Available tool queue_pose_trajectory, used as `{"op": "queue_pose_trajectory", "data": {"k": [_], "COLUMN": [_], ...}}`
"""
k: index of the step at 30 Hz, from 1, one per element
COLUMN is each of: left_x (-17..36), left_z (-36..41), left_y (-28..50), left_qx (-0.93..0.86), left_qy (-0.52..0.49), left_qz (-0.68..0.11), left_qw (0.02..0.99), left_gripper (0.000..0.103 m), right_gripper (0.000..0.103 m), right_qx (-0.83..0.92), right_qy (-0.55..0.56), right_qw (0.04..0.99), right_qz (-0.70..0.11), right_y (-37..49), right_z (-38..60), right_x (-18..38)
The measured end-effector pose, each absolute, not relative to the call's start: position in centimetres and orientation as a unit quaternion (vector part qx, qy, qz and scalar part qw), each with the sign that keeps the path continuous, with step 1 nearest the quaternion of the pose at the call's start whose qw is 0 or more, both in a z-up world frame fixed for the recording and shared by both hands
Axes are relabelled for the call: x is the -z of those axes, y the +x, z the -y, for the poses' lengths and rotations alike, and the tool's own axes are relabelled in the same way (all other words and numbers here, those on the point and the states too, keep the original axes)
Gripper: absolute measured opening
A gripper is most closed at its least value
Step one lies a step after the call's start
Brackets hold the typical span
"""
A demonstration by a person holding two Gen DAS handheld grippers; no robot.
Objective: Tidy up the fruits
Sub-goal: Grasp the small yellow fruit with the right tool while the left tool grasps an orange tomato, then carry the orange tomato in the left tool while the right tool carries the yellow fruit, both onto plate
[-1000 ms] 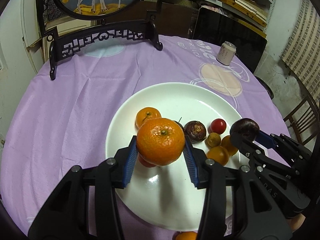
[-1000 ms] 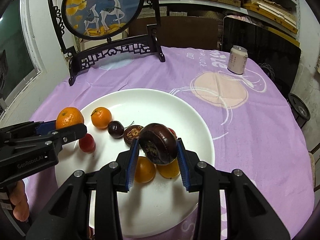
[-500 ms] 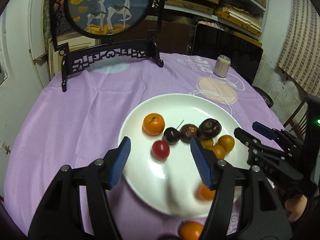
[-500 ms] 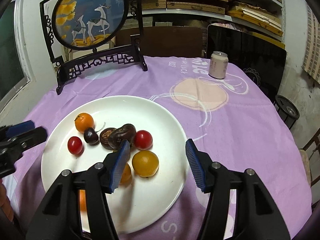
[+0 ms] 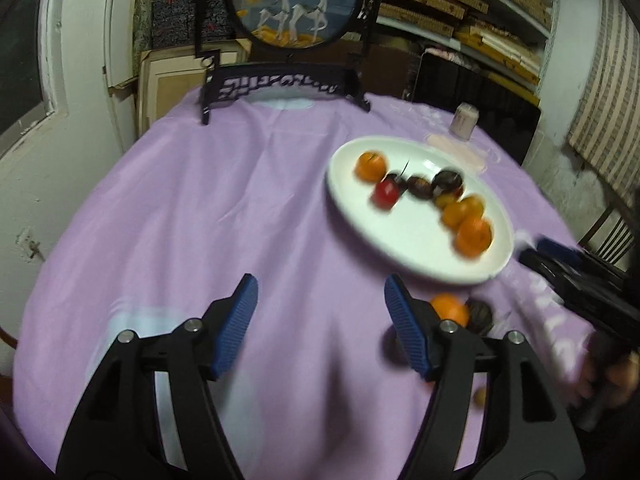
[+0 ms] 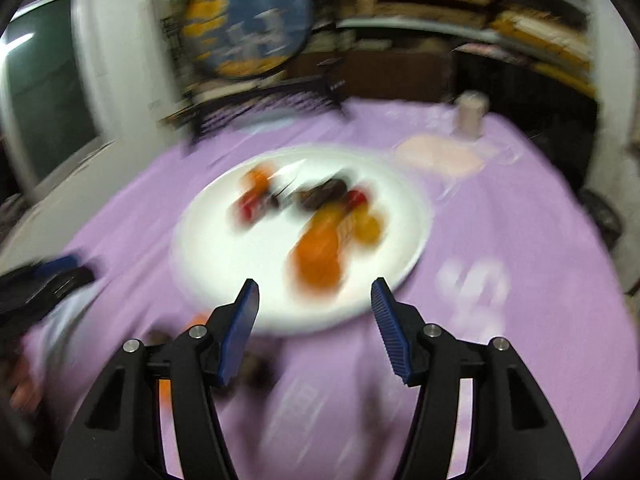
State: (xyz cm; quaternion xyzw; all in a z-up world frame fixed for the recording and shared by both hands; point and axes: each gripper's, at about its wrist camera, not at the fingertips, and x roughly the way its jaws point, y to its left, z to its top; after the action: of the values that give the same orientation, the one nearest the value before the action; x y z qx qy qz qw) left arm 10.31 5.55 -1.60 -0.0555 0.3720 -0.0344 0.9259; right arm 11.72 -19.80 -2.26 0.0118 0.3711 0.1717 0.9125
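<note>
A white plate [image 5: 400, 240] on the purple cloth holds several fruits: a big mandarin [image 5: 474, 236], a small orange [image 5: 371, 166], a red fruit [image 5: 386, 194] and a dark round fruit [image 5: 448, 182]. My left gripper [image 5: 320, 284] hovers over bare cloth left of the plate; its jaws are opening with nothing between them. Beside its right finger an orange [image 5: 450, 308] and a dark fruit [image 5: 480, 316] lie loose on the cloth. The right wrist view is blurred: my right gripper [image 6: 315, 284] stands open and empty at the near rim of the plate [image 6: 224, 248].
A carved black stand with a round deer picture [image 5: 294, 0] stands at the table's far edge. A pale can [image 5: 464, 120] sits behind the plate. A wooden chair [image 5: 612, 232] is off the table's right side. Shelves line the back wall.
Both grippers let go: the mandarin and the dark fruit now lie on the plate. Both jaws stand wider and have drawn back from the plate, the left one towards the left.
</note>
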Motion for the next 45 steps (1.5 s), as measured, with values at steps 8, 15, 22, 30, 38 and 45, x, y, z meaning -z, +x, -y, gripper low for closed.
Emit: {"op": "queue_pose_trajectory", "data": {"k": [8,15,22,30,38,45], "left_x": [3.4,3.7,4.6,6.6,7.0,5.6], "left_z": [-5.0,-1.9,1.4,4.6,5.7,4.7], "left_y": [8.0,6.2,6.5,8.0,9.6,8.3], "left_qx": [0.076,0.11,0.135,0.131,0.112,0.127], "left_qy": [-0.065,-0.036,-0.013,0.018,0.024,0.014], "left_qz": [-0.406,-0.416,-0.432,-0.462,-0.456,-0.448], "left_qw": [0.908,0.902,0.891,0.877,0.882,0.885], "left_gripper": [0.068,0.068,0.069,0.069,0.037,0.037], "right_gripper": [0.061,0.026,0.025,0.025,0.025,0.025], "right_qx": [-0.236,-0.234,-0.197,-0.166,-0.166,-0.169], "right_qy": [-0.06,-0.06,-0.031,0.031,0.05,0.043], "right_qw": [0.867,0.858,0.87,0.876,0.876,0.878], "right_qz": [-0.435,-0.453,-0.452,-0.451,-0.45,-0.446], "right_y": [4.0,5.4,5.3,4.8,4.1,4.2], "right_z": [15.8,14.8,18.1,23.3,24.7,24.2], "right_x": [5.4,7.1,6.5,6.2,6.3,5.9]}}
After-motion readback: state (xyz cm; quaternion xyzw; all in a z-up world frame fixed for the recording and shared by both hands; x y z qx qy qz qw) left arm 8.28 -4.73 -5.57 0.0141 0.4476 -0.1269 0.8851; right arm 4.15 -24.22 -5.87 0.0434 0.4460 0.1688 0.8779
